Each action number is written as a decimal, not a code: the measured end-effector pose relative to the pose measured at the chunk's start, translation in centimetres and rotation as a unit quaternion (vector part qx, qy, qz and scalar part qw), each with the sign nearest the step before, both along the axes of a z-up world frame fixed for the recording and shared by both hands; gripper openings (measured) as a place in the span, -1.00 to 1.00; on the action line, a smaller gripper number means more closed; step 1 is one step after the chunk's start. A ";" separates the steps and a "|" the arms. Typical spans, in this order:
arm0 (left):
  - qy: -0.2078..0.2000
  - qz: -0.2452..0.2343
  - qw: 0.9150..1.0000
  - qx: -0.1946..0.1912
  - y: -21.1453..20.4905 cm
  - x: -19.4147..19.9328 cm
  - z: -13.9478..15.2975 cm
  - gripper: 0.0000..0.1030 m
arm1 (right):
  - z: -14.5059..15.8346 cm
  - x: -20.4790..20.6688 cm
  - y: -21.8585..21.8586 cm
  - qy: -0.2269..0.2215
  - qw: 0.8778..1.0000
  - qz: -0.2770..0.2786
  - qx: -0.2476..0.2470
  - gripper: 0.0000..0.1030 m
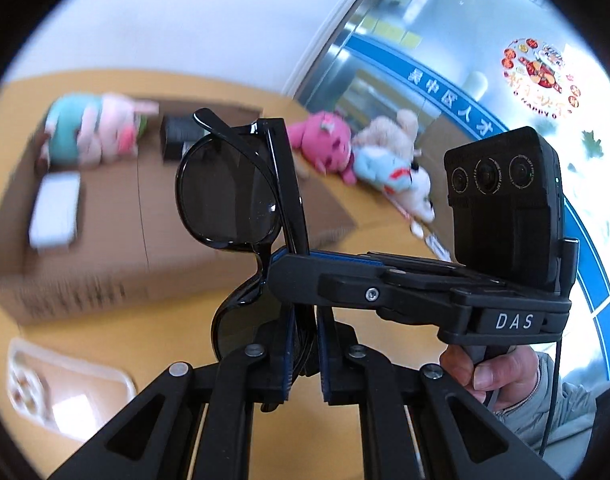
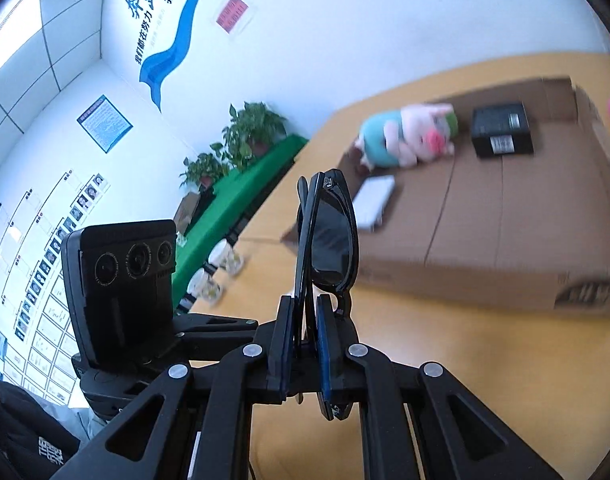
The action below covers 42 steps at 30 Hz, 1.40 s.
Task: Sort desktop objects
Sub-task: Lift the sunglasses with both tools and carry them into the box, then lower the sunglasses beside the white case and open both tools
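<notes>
Both claws, left (image 1: 301, 344) and right (image 2: 305, 344), clamp glossy black round-lensed sunglasses (image 1: 229, 196).

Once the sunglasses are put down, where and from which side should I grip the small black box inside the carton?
Probably from above, across two opposite sides: the small black box lies flat on the floor of the carton, whose walls hinder a sideways approach.

Sunglasses (image 1: 229, 196) between both grippers, above table (image 1: 369, 344). Cardboard box (image 1: 105, 280) beyond, holding plush pig (image 1: 97, 130) far left, notebook (image 1: 55, 210) nearer, small box (image 1: 181, 136) far right. Plush toys (image 1: 361, 156) right of cardboard box.
</notes>
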<state>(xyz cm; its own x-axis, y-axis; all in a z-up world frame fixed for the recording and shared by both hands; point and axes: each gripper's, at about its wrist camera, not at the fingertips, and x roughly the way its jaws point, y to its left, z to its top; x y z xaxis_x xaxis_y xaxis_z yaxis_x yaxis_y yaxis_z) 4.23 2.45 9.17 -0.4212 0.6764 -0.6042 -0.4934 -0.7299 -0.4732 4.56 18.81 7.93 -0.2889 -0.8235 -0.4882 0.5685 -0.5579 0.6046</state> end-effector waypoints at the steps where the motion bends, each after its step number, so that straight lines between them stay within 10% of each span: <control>1: 0.007 0.003 1.000 0.002 -0.2 -1.2 0.7 -0.82 | 0.6 -0.7 0.0 0.005 1.000 0.000 -0.002 -0.81; 11: -0.036 0.029 0.999 0.002 -3.1 -13.2 1.2 -0.84 | 2.8 -13.4 -2.9 -0.013 1.000 0.011 -0.026 -0.82; 25: -0.262 0.084 0.962 0.000 -7.0 -24.4 -10.9 -0.84 | -11.8 -26.6 -7.5 -0.249 0.968 -0.022 -0.009 -0.82; 34: -0.282 0.100 0.954 -0.020 -7.4 -24.3 -12.4 -0.85 | -14.4 -26.8 -9.0 -0.282 0.957 -0.035 0.057 -0.78; 37: -0.271 0.107 0.956 -0.032 -7.5 -23.8 -11.3 -0.84 | -14.1 -26.8 -9.2 -0.286 0.957 -0.030 0.042 -0.50; 39: -0.249 0.111 0.962 -0.034 -7.8 -23.0 -10.0 -0.75 | -13.0 -26.2 -9.3 -0.279 0.960 -0.013 0.031 0.15; 42: -0.174 0.121 0.976 -0.039 -8.1 -20.4 -6.1 -0.56 | -8.9 -24.2 -8.5 -0.201 0.977 -0.022 0.067 0.61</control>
<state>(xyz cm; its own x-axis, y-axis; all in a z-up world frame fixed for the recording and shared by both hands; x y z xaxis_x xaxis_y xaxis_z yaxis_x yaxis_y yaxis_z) -16.16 -5.65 3.09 -0.3226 0.5282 -0.7855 -0.1202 -0.8460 -0.5195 -19.65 10.28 -0.98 -0.0858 -0.7356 -0.6719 0.2732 -0.6659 0.6942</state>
